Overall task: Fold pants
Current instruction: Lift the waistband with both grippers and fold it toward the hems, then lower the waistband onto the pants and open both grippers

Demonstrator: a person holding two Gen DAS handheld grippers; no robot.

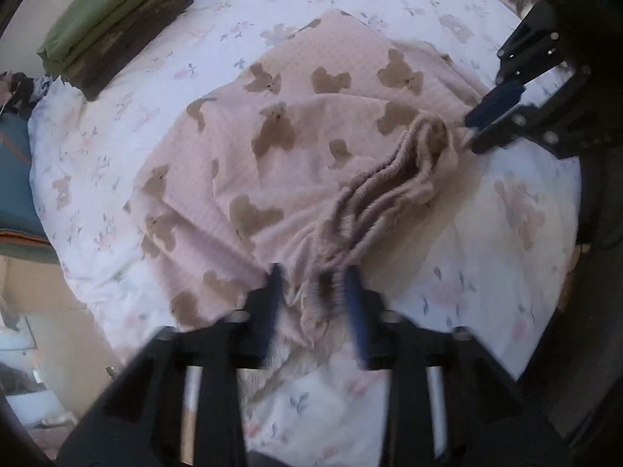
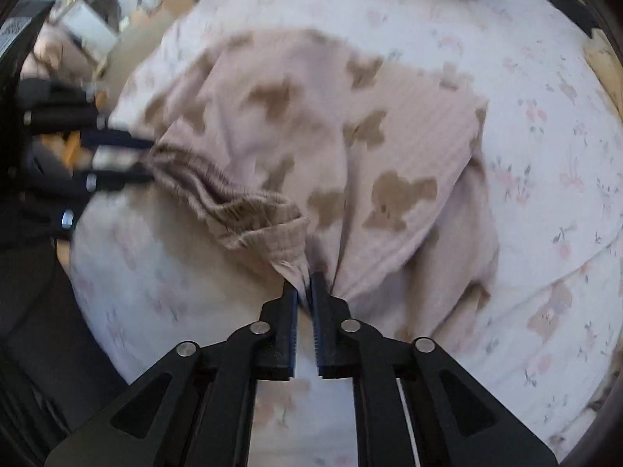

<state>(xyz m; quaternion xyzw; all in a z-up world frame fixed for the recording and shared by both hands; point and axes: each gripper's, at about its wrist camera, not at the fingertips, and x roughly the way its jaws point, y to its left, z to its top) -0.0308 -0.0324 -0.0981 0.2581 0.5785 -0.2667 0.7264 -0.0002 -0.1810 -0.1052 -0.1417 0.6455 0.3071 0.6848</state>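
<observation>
Pink pants with brown bear prints (image 1: pixel 280 144) lie crumpled on the bed; they also show in the right wrist view (image 2: pixel 331 148). Their ribbed elastic waistband (image 1: pixel 389 190) runs between both grippers and shows in the right wrist view (image 2: pixel 218 198) too. My left gripper (image 1: pixel 315 284) has its jaws apart around one waistband end, with fabric bunched between them. My right gripper (image 2: pixel 305 282) is shut on the other waistband corner. It shows in the left wrist view (image 1: pixel 469 132) at the right. The left gripper shows in the right wrist view (image 2: pixel 150 159) at the left edge.
The bed has a white floral sheet (image 1: pixel 486 272). A stack of folded green and dark clothes (image 1: pixel 113 27) sits at the far left corner of the bed. The bed edge and floor clutter (image 1: pixel 35 292) lie to the left.
</observation>
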